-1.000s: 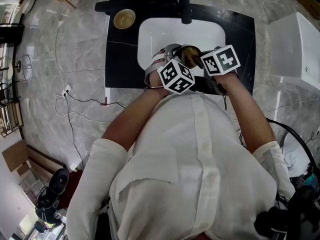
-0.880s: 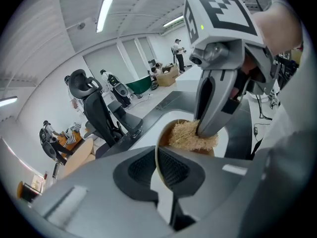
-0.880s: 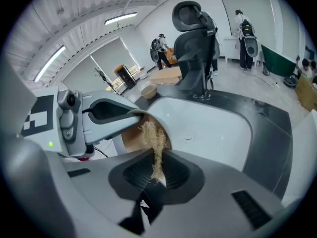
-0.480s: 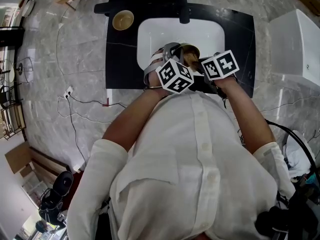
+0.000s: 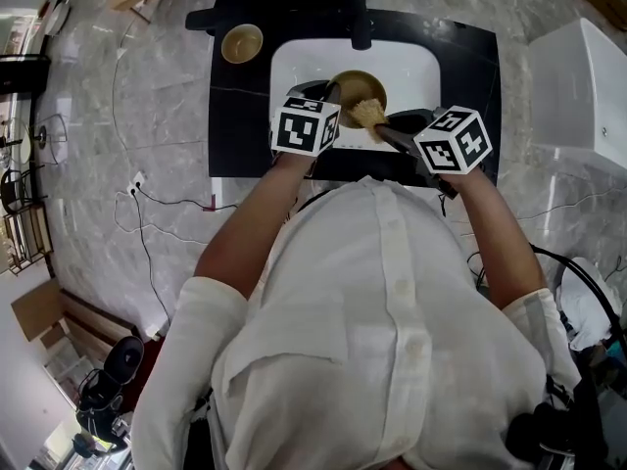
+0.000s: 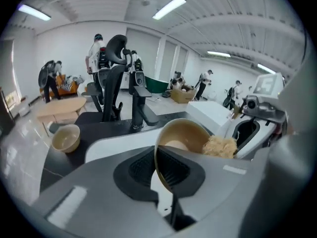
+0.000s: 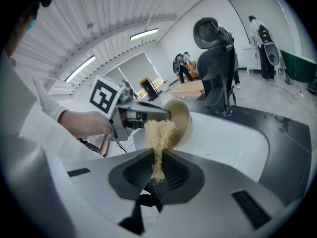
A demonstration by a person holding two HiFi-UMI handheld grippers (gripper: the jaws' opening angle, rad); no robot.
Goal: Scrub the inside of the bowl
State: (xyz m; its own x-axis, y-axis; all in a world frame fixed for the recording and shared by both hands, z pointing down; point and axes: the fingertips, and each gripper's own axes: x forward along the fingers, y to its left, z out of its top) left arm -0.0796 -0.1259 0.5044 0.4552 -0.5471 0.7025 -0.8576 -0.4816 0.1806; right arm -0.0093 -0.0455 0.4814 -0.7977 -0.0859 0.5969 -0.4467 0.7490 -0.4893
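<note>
A tan bowl [image 5: 353,88] hangs tilted over the white basin [image 5: 411,67]. My left gripper [image 5: 327,93] is shut on its rim, and in the left gripper view the bowl [image 6: 184,133] rises from between the jaws of the left gripper [image 6: 161,168], its mouth turned to the right. My right gripper [image 5: 384,127] is shut on a straw-coloured fibre scrubber [image 5: 367,113]. In the right gripper view the scrubber [image 7: 158,135] stands up from the right gripper [image 7: 157,171] and meets the bowl [image 7: 181,119] at its lower rim. The scrubber [image 6: 218,146] sits at the bowl's right edge.
A black faucet [image 5: 361,13] stands behind the basin. A second tan bowl [image 5: 241,41] sits on the black counter [image 5: 235,116] at the far left. A white box [image 5: 578,86] stands to the right. People and chairs fill the room beyond.
The two grippers have drawn apart, the left up and to the left, the right to the right. The left one has rolled, and the bowl's mouth and the scrubber now show between them.
</note>
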